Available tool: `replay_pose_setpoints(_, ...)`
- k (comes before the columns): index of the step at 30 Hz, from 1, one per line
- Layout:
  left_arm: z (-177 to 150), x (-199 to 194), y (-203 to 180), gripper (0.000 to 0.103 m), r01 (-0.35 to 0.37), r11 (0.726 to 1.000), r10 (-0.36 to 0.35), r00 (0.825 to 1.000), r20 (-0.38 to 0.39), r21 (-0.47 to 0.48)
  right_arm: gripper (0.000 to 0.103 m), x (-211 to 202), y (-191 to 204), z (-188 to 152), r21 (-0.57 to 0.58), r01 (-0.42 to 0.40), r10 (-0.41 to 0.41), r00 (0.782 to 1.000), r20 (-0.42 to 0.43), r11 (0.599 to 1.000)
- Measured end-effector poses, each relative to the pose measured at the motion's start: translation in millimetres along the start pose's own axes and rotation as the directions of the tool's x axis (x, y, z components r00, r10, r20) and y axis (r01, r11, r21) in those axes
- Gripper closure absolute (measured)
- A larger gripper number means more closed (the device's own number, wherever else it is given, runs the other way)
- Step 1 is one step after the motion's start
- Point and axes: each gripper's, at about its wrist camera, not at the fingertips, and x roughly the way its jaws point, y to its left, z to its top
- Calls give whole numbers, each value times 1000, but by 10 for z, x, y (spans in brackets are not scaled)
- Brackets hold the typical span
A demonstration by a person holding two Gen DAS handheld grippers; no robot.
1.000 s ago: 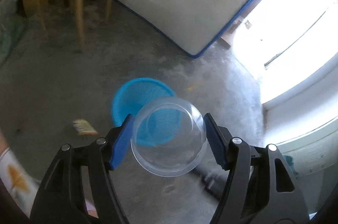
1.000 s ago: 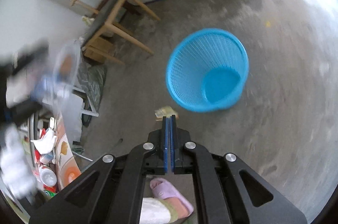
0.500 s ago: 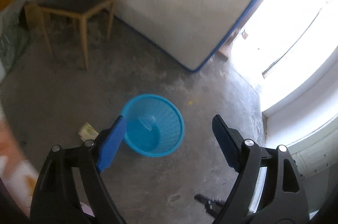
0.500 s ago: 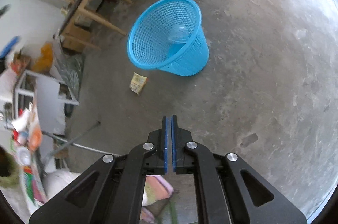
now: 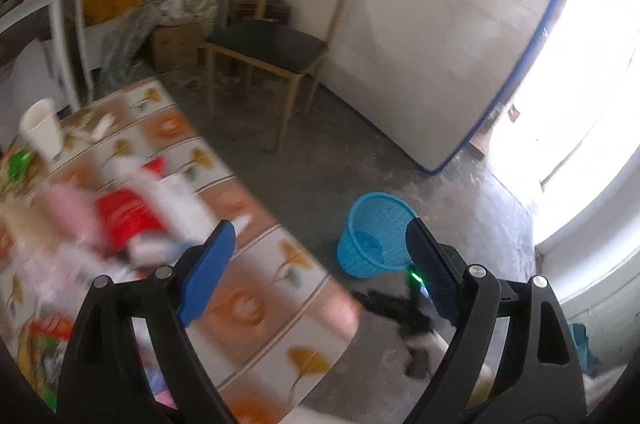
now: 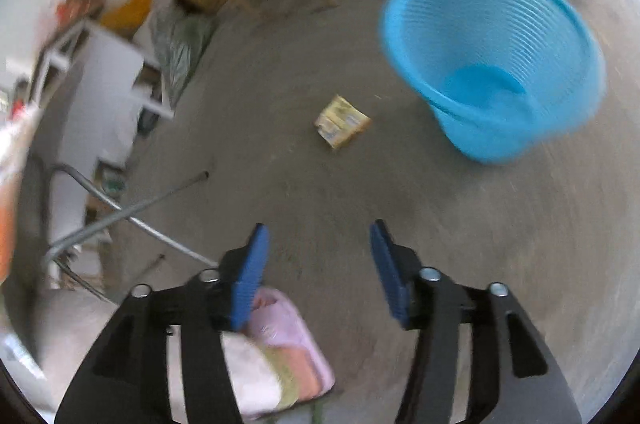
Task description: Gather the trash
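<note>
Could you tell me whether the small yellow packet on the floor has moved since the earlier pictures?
No. The yellow packet lies on the floor beside the blue basket, on the same side as before; only the camera shifted.

A blue mesh basket [image 6: 496,63] stands upright on the grey floor [image 6: 320,191], and a crumpled yellowish wrapper [image 6: 342,121] lies flat on the floor near it.

Wooden chair [image 5: 276,51] before leaning mattress [image 5: 432,23]; pink slipper [image 6: 284,328] on floor.

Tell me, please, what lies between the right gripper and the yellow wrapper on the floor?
Only bare concrete floor separates the right gripper from the yellow wrapper, as the right wrist view shows.
</note>
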Motion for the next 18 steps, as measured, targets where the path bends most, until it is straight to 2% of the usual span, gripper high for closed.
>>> replay_pose_setpoints(4, -189, -386, 377, 20, -37, 997, 39, 999, 29, -62, 34, 781, 286, 444, -127, 73, -76, 997, -20, 989)
replay_pose_setpoints(8, -360, -632, 791, 20, -108, 987, 115, 992, 54, -115, 29, 1726, 441, 853, -267, 206, -226, 973, -45, 941)
replay_pose_setpoints(13, -434, -784, 1218, 20, -153, 971, 165, 985, 50, -185, 25, 2660, 495, 1111, -342, 230, -292, 946, -142, 911)
replay_pose_setpoints(18, -392, -770, 1510, 20, -177, 957, 189, 982, 27, -231, 21, 3219, 419, 1228, -363, 282, -366, 912, -187, 888)
